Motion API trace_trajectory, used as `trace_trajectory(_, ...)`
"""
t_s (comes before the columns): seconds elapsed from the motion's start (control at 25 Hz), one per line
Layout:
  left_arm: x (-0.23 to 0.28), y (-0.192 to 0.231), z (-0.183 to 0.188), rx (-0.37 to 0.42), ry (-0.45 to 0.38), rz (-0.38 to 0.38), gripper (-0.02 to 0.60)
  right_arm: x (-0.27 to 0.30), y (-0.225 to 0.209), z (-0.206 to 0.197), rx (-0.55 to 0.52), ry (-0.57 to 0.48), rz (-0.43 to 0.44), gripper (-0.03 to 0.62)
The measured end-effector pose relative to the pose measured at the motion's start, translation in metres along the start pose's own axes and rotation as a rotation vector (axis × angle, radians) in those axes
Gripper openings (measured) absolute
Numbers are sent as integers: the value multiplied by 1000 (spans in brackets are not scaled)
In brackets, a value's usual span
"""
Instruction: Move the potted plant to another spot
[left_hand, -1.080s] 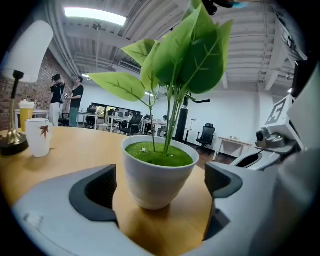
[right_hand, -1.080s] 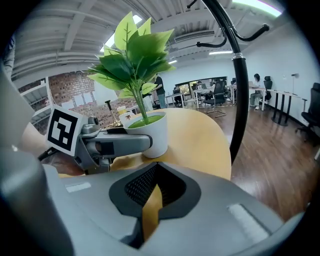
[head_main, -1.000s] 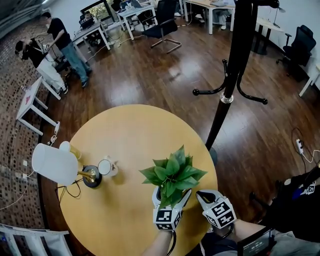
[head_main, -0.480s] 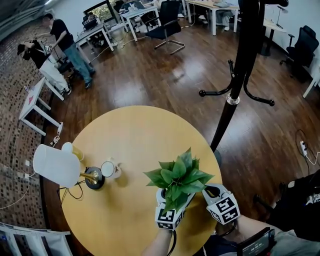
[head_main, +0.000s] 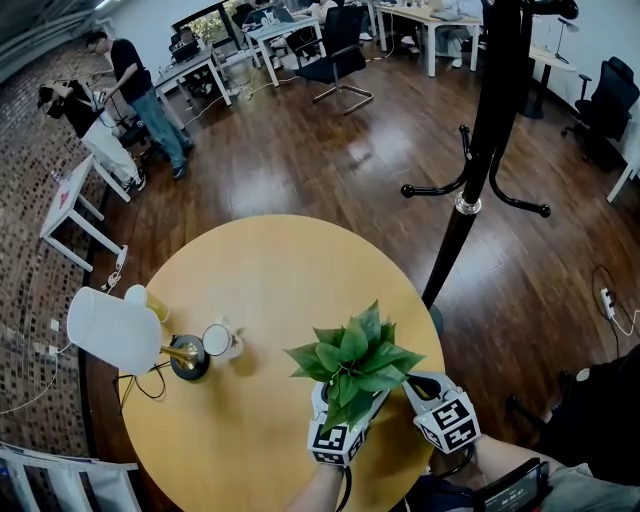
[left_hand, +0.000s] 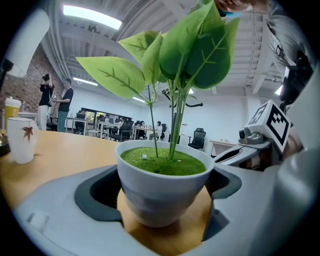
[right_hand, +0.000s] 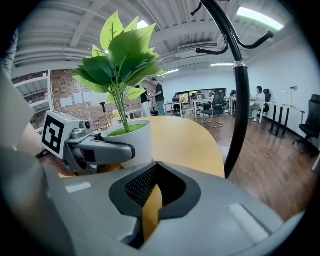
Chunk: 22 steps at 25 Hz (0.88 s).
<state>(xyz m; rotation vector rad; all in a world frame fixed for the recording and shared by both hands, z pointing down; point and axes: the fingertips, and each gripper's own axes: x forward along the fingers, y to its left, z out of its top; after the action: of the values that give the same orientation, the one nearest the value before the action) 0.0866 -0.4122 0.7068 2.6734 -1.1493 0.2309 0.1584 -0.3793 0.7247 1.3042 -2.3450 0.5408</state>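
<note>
The potted plant (head_main: 352, 365), green leaves in a small white pot (left_hand: 161, 187), is near the front right edge of the round yellow table (head_main: 260, 270). My left gripper (head_main: 346, 402) has its jaws on either side of the pot and is shut on it. The leaves hide the pot in the head view. Just right of the plant is my right gripper (head_main: 412, 384), whose jaws are shut with nothing between them (right_hand: 153, 166). In the right gripper view, the pot (right_hand: 132, 142) and the left gripper (right_hand: 95, 150) show just ahead to the left.
At the table's left stand a white-shaded lamp (head_main: 108, 328), a white mug (head_main: 215, 338) and a yellow cup (head_main: 150, 301). A black coat stand (head_main: 470, 190) rises off the table's right edge. People (head_main: 140, 85) and desks are far back on the wooden floor.
The head view has shifted a little. The plant stays in the left gripper near the table's front right edge, and the right gripper sits slightly closer beside it.
</note>
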Motion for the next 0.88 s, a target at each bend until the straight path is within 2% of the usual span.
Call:
trace_trajectory(0.48, -12, -6, 14, -11, -41, 44, 511, -11, 2, 6, -29, -3, 25, 8)
trace_trajectory(0.72, -17, -16, 37, -8, -46, 69, 511, -26, 2, 36, -60, -39, 54, 8)
trace_trajectory(0.88, -49, -20, 62, -9, -56, 76, 510, -44, 33, 65, -78, -70, 69, 8)
